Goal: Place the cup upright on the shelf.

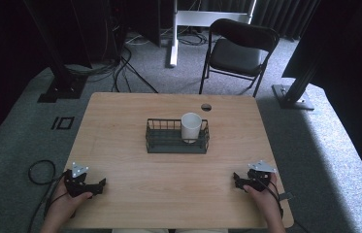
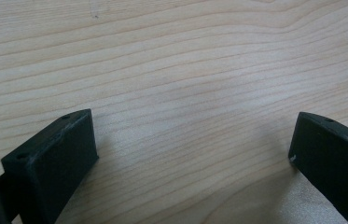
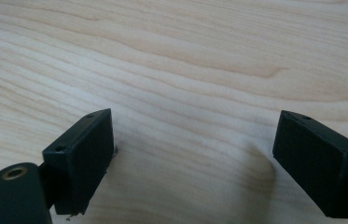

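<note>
High view: a white cup (image 1: pixel 191 126) stands upright at the right end of a black wire basket (image 1: pixel 169 143) mid-bench (image 1: pixel 169 184), well apart from the left gripper (image 1: pixel 102 184) and right gripper (image 1: pixel 237 178), each hand-held at a near corner, apparently a neutral ready pose. Left gripper view: jaws spread wide, empty, low over bare wood. Right gripper view: jaws likewise spread and empty.

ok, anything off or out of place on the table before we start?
Nothing stands out. The white cup stands upright in the right end of the wire basket, mid-table. Left gripper and right gripper rest open near the front edge of the table. No spills.
</note>
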Action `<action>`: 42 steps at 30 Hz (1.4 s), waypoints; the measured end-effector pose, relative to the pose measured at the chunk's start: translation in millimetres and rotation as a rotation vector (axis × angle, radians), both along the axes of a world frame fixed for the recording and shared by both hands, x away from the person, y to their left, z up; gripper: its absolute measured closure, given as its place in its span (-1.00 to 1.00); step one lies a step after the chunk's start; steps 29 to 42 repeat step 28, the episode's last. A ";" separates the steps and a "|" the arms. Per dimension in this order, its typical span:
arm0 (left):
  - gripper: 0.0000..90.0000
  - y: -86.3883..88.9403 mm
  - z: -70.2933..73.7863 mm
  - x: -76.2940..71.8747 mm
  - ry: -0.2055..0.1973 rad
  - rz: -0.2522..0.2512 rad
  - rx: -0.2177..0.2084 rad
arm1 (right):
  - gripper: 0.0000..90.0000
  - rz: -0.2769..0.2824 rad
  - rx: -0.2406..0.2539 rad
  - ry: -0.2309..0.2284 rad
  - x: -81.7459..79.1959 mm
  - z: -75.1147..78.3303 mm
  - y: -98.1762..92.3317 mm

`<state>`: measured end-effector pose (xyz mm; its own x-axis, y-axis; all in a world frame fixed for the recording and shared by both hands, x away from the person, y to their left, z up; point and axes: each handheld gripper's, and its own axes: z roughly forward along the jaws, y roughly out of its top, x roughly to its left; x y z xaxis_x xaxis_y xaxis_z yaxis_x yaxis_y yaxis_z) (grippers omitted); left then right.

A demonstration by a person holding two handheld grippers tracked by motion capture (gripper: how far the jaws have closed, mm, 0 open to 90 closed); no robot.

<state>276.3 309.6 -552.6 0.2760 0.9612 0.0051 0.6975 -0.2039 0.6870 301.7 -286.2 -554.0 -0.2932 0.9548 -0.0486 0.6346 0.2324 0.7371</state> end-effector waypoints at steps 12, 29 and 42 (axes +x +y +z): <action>-0.97 0.0 0.0 0.0 0.000 0.000 0.000 | -0.74 0.065 0.045 0.034 -3.6 -0.7 -3.3; -0.97 -0.1 0.0 0.0 -0.001 0.000 0.000 | -0.75 0.090 0.045 0.037 -3.6 -0.9 -2.5; -0.97 -0.1 0.0 0.0 -0.001 0.000 0.000 | -0.75 0.090 0.045 0.037 -3.6 -0.9 -2.5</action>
